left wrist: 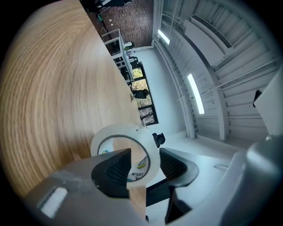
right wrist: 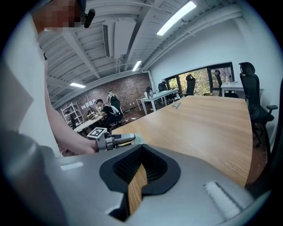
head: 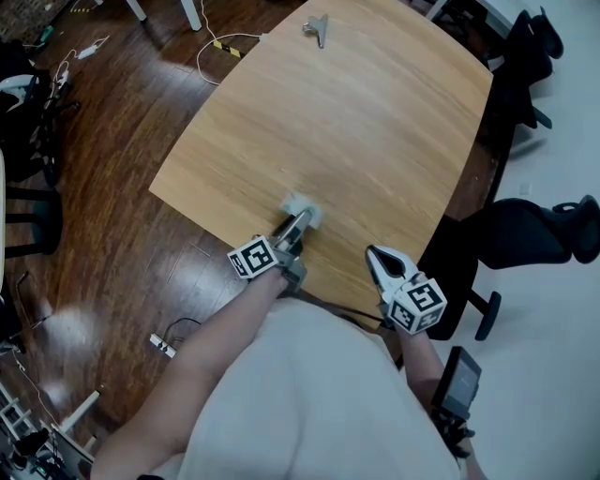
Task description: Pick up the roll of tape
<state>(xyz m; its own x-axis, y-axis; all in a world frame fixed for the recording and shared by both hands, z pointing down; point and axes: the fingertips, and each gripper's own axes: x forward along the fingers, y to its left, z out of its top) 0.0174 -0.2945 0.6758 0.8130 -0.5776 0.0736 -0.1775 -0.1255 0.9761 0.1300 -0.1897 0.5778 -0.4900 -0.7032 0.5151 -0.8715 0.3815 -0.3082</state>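
The roll of tape [head: 302,208], whitish and translucent, rests on the wooden table [head: 375,122] near its front edge. My left gripper [head: 296,225] reaches level across that edge to the roll. In the left gripper view the roll of tape [left wrist: 132,132] stands between the two dark pads [left wrist: 112,172], and the jaws of the left gripper [left wrist: 146,170] are spread wide and do not press on it. My right gripper [head: 379,260] hovers over the front edge to the right, away from the roll. Its jaws are together with nothing between them, shown by the right gripper [right wrist: 139,174].
A metal clip [head: 316,28] lies at the table's far end. Black office chairs [head: 525,234] stand along the table's right side. Cables [head: 220,47] run over the wooden floor at the left. In the right gripper view, people sit at desks [right wrist: 99,112] far behind.
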